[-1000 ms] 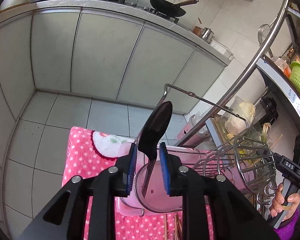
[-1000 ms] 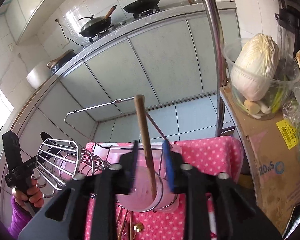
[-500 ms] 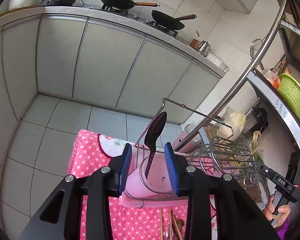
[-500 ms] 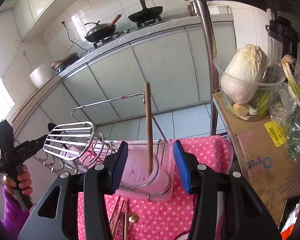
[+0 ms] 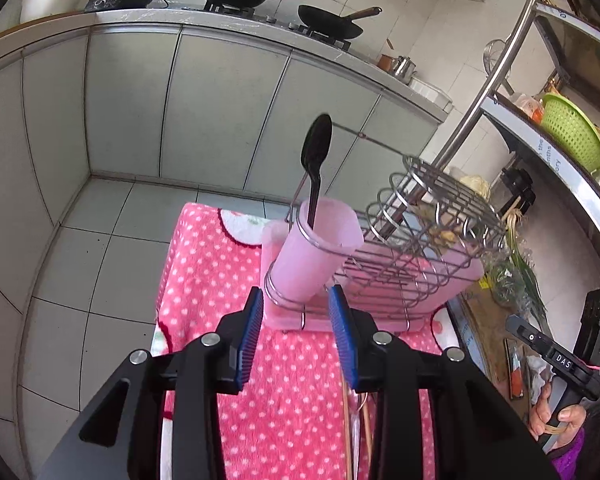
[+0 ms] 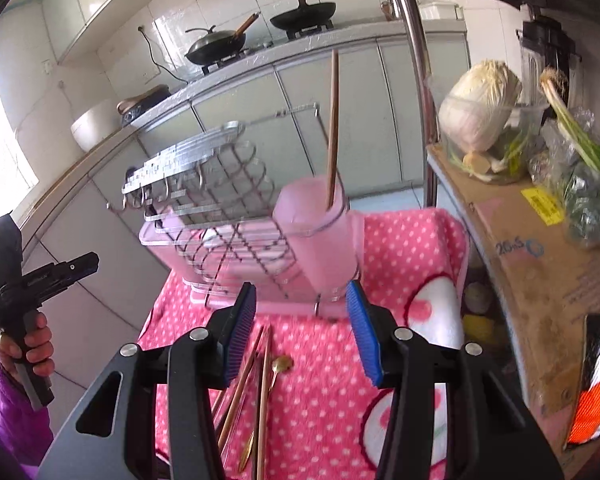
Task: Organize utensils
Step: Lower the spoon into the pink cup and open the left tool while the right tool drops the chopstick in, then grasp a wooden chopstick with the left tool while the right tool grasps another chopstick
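Note:
A black spoon (image 5: 316,152) stands upright in the pink cup (image 5: 312,252) at one end of the wire rack (image 5: 420,240). My left gripper (image 5: 295,296) is open just short of that cup, with nothing between its pads. In the right wrist view a brown chopstick (image 6: 333,128) stands in the pink cup (image 6: 320,240) at the rack's other end. My right gripper (image 6: 301,290) is open in front of it and holds nothing. Loose chopsticks (image 6: 256,372) and a gold spoon (image 6: 280,364) lie on the pink dotted cloth (image 6: 400,248) below the right fingers.
A metal shelf post (image 6: 418,80) rises right of the rack. Beside it a cardboard box (image 6: 540,260) carries a tub of cabbage (image 6: 480,108) and green onions (image 6: 580,136). Grey cabinets (image 5: 220,112) with woks on top stand behind. The cloth ends at the tiled floor (image 5: 100,248).
Both grippers have drawn back from the cups, leaving the black spoon and the chopstick standing in them. The left jaws stand wider than before.

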Demonstrator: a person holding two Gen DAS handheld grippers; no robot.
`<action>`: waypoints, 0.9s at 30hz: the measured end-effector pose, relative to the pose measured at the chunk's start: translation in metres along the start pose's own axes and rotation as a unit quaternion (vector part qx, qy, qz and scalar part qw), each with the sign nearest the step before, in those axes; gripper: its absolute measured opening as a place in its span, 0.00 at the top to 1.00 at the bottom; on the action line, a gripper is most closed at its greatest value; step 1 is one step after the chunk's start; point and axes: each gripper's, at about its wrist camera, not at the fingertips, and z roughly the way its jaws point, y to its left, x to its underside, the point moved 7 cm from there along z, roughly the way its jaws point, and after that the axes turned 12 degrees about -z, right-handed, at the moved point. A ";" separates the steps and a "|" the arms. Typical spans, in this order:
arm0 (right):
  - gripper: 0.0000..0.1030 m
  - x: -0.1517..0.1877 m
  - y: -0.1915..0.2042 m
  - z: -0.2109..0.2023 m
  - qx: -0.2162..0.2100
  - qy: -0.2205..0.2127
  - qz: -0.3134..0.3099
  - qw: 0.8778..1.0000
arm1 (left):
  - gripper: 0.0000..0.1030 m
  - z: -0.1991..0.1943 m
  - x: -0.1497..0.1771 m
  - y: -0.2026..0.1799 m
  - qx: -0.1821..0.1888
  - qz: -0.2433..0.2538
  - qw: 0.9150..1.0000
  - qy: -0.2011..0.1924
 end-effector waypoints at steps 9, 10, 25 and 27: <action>0.54 0.045 0.011 0.038 -0.006 0.052 0.012 0.999 | 0.71 0.053 0.068 -0.014 0.018 0.022 0.994 0.101; 0.54 0.048 0.010 0.041 -0.009 0.056 0.018 0.998 | 0.71 0.063 0.073 -0.018 0.019 0.021 0.993 0.115; 0.65 0.073 0.012 0.062 -0.028 0.079 0.021 0.996 | 0.87 0.184 0.105 -0.054 -0.079 0.066 0.974 0.204; 0.71 0.074 0.012 0.064 -0.032 0.083 0.023 0.996 | 0.88 0.195 0.110 -0.052 -0.091 0.066 0.970 0.217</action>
